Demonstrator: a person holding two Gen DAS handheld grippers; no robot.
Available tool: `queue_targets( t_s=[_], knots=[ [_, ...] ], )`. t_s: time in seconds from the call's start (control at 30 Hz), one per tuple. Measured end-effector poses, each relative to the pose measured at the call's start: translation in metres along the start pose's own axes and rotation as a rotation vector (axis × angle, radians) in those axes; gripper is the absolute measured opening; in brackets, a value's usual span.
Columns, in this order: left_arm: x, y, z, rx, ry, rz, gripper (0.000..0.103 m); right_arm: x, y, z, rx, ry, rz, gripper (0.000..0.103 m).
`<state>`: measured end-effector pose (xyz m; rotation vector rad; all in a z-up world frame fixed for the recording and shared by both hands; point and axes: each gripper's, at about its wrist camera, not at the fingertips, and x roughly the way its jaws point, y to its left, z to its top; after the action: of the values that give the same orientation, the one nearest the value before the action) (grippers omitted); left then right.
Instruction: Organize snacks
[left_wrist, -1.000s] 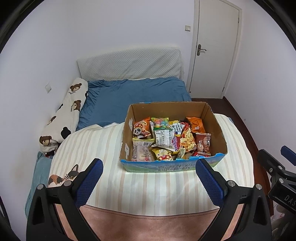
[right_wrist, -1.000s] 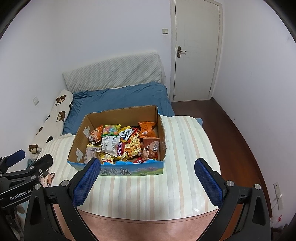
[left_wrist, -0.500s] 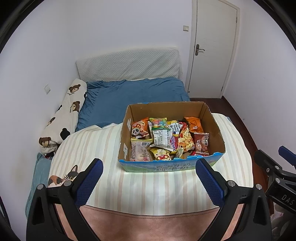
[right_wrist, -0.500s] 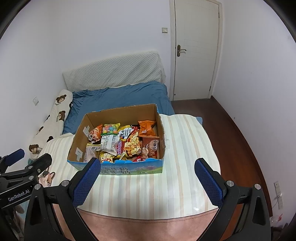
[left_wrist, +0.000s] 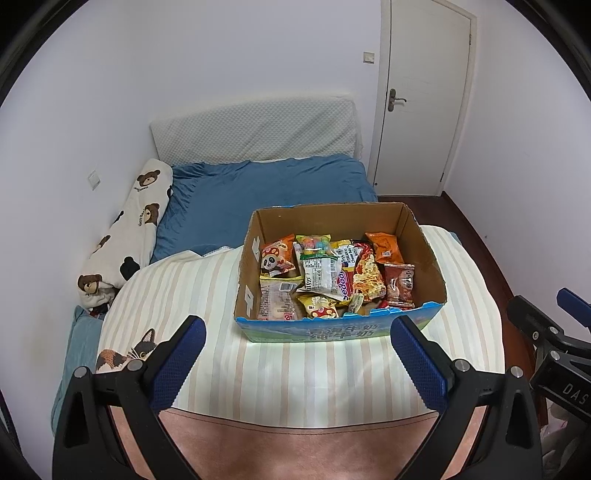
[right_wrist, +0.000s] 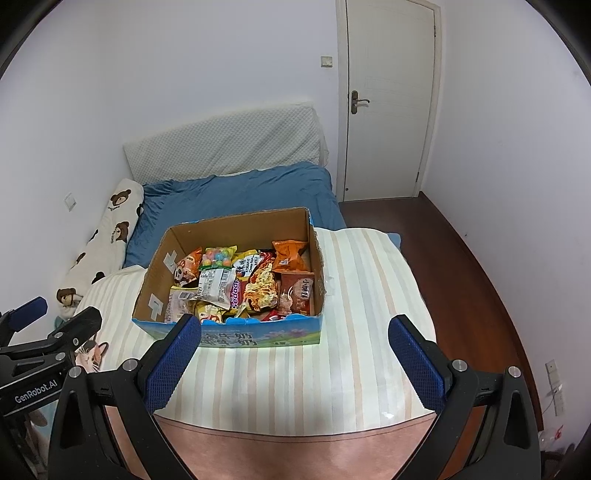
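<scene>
Left wrist view first: the bear-print bolster (left_wrist: 129, 236) lies along the far-left wall, the blue sheet (left_wrist: 258, 192) beyond, and the striped blanket (left_wrist: 314, 369) covers the near end of the bed. On it stands the cardboard box (left_wrist: 424, 251), open-topped, with the snack packets (left_wrist: 332, 277) heaped inside: a panda bag (left_wrist: 275, 256) at the left, a white packet (left_wrist: 319, 273) in the middle, a brown packet (left_wrist: 400, 286) at the right. None lies outside the box.

The left gripper (left_wrist: 295, 354) hangs spread wide on the near side of the box, with nothing between its blue pads. The right gripper (right_wrist: 293, 352) is likewise wide apart and empty, near the box's front wall.

Packets loose in the box fit either a sorting under way or one done, so I judge no step.

Risks, as I judge them: the packets overlap, so a pinch could drag a neighbour out or crush crisps. The box sits on soft bedding, so a push on its front wall could tip or slide it.
</scene>
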<state>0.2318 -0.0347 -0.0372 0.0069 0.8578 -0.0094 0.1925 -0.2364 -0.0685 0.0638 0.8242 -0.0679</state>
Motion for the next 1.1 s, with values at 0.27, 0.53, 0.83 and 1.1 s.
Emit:
queue_targets(
  t_s=[0.27,0.53,0.83,1.1],
  knots=[
    [-0.0013,0.0003,-0.0001,0.000,-0.001,0.000,0.103,-0.0004,0.0022,0.0001,-0.008,0.004,0.000,0.103],
    [-0.0026,0.0008,-0.0006,0.004,-0.003,-0.003,0.103,-0.0016,0.0012,0.0003,-0.006,0.003,0.004,0.103],
    [-0.0032,0.0020,-0.0009,0.003,-0.010,-0.003,0.103,-0.0006,0.0027,0.0015,-0.011,0.008,0.002,0.103],
    [-0.0039,0.0014,-0.0020,0.001,-0.016,-0.002,0.103,-0.0030,0.0043,0.0021,-0.014,-0.003,0.004,0.103]
  ],
)
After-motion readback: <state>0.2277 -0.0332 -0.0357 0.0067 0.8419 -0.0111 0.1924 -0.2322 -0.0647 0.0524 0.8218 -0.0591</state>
